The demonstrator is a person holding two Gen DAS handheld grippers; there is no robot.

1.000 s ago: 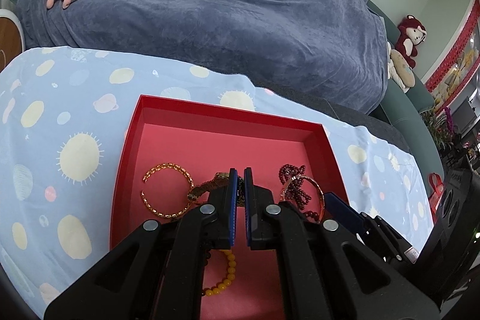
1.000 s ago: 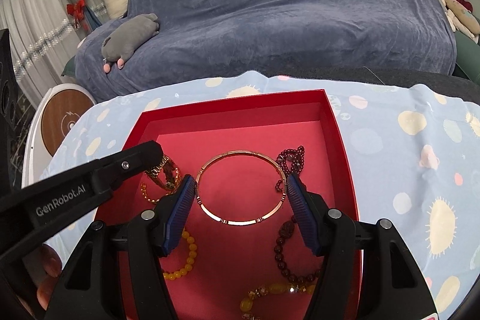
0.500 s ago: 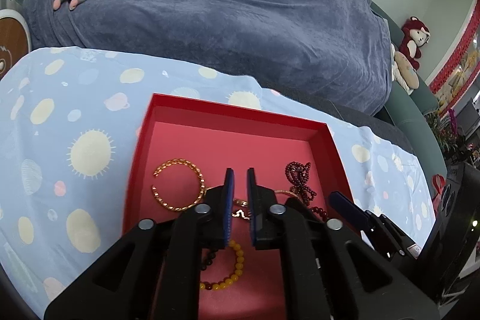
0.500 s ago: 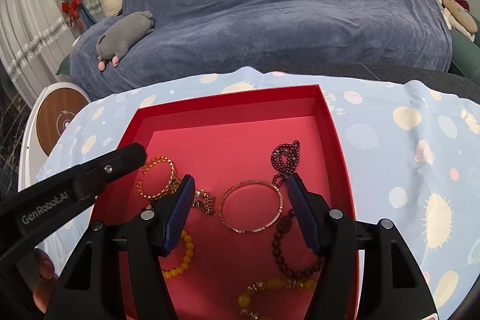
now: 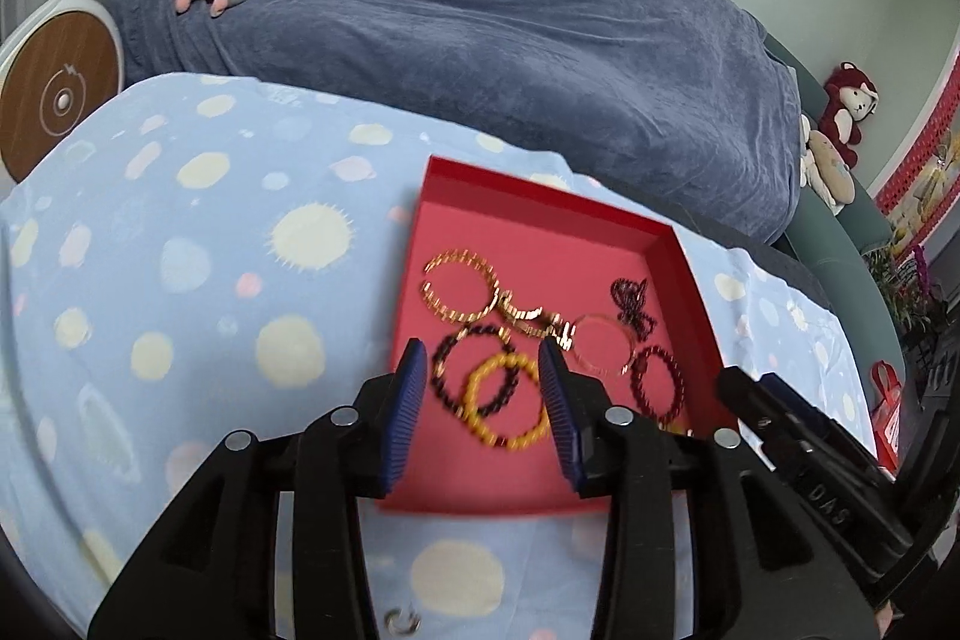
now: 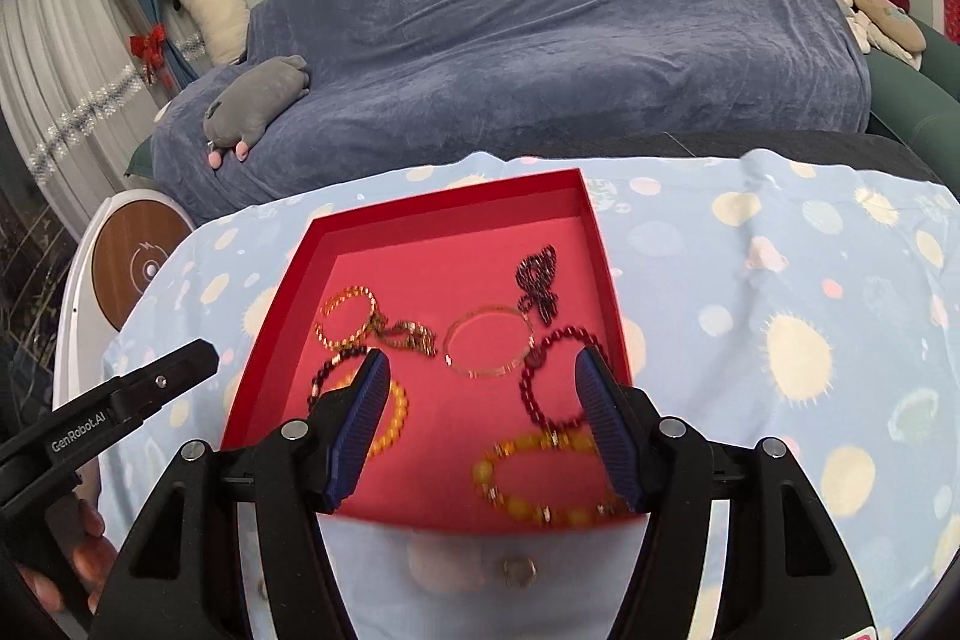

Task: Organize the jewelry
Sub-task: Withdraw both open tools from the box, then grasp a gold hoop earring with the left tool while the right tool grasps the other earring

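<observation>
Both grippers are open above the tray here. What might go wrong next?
The yellow bead bracelet overlaps the dark bead bracelet, so the left gripper may lift both. A small ring lies on the cloth outside the red tray, under the right gripper, and may be missed.

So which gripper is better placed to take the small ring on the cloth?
Probably right: the right gripper is open and the ring lies centred between its arms; under the left gripper it sits off-centre.
</observation>
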